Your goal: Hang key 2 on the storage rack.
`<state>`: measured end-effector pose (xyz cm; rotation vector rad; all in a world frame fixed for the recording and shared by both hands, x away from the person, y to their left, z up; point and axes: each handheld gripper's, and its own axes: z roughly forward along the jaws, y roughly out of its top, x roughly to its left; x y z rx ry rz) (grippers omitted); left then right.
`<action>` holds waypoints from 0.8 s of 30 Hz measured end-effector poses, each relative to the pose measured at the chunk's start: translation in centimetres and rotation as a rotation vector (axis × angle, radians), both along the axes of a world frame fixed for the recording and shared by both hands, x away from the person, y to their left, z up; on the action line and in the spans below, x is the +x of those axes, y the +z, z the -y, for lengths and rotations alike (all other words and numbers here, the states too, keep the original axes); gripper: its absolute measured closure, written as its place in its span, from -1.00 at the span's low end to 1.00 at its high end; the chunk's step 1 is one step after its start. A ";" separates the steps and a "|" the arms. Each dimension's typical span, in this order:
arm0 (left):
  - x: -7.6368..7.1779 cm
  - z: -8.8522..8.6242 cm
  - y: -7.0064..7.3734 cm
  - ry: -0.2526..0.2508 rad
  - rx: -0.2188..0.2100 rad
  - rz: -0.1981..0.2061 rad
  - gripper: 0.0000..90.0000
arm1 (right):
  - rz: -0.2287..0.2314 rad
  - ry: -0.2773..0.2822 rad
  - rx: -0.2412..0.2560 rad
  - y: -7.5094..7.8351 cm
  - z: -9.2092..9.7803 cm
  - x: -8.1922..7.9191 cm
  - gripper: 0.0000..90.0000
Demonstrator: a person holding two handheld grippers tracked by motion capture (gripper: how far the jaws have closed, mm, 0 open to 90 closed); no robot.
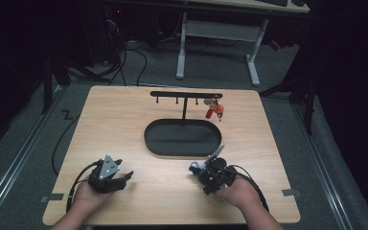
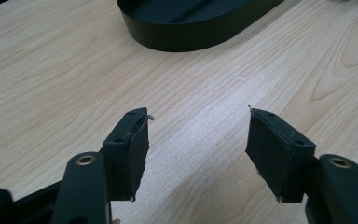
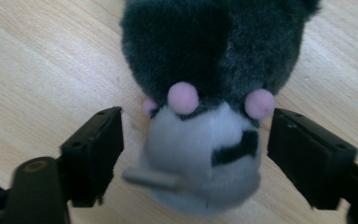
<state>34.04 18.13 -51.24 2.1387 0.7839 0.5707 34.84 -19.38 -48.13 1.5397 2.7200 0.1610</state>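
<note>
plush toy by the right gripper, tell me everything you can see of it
The plush toy is small and fuzzy: dark grey-black fur above, a pale grey part below with a black patch, pink pom-pom dots between, and a short grey tab sticking out. It lies on the wooden table between the open jaws of the right gripper, which do not visibly clamp it.

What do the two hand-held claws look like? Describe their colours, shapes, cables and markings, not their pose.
Both are black. The left claw carries a grey three-cornered plate with dark dots on top, and a black cable trails from it. Its flat rectangular pads are bolted to arms with brass-coloured rivets. The right claw has a grey plate too, and a black cable looping behind. No sleeves show.
</note>
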 end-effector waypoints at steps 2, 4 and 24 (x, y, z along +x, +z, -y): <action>0.1 0.0 0.0 -0.004 -0.003 -0.003 -0.13 | -0.002 0.005 -0.005 -0.2 0.0 0.1 -0.40; 0.1 0.0 0.0 -0.008 -0.011 -0.008 -0.13 | 0.008 0.019 -0.020 -0.5 -0.1 0.2 -0.16; 0.5 0.5 0.1 -0.024 -0.018 -0.001 -0.13 | 0.059 0.018 -0.006 3.2 -0.3 0.8 0.06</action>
